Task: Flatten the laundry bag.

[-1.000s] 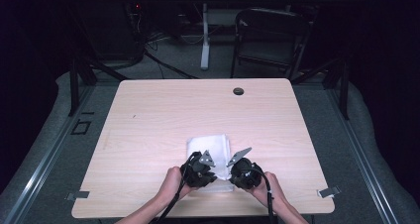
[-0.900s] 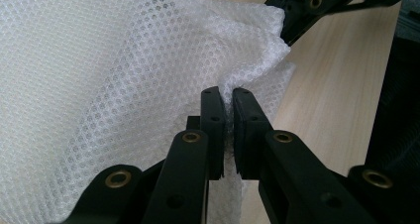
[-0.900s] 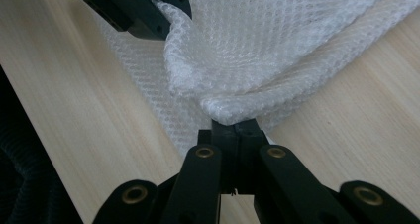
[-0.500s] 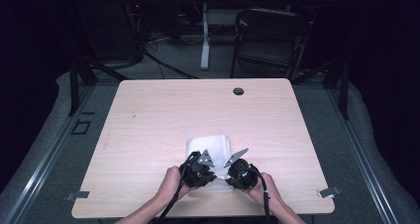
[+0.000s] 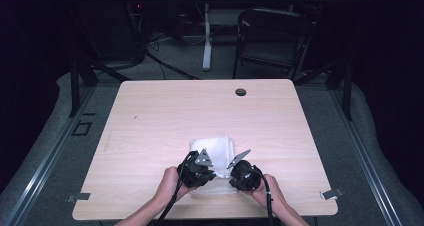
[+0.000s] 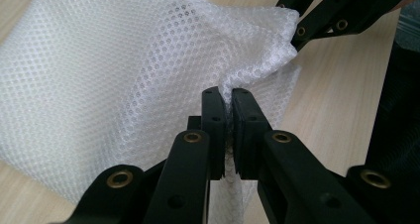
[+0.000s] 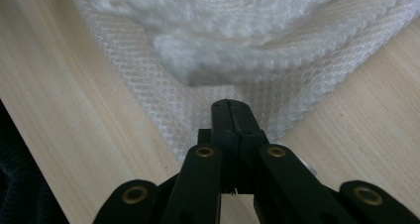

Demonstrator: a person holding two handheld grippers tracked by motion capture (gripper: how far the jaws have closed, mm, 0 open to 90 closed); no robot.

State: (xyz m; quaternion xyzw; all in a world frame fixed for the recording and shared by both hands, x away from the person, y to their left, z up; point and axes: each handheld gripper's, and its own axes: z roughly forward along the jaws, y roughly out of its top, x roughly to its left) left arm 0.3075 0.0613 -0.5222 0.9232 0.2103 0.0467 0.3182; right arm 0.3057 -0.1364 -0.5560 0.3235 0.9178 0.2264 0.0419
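White mesh cloth (image 5: 212,148) lies folded on the wooden tabletop (image 5: 150,116), close to its near edge and about midway between the side edges. From the high view you see your two hands at the cloth's near edge, the left gripper (image 5: 196,172) and the right gripper (image 5: 243,174) side by side. What that view keeps from you, the gripper views give. Your left gripper's view shows its jaws pinched on a raised fold of the mesh (image 6: 148,85), with the cloth pulled up between the pads, and your right gripper (image 6: 302,16) gripping a bunched corner farther off. Your right gripper's view shows its jaws (image 7: 231,116) pressed together; the mesh (image 7: 208,80) lies beyond the tips, and the cloth above is blurred.
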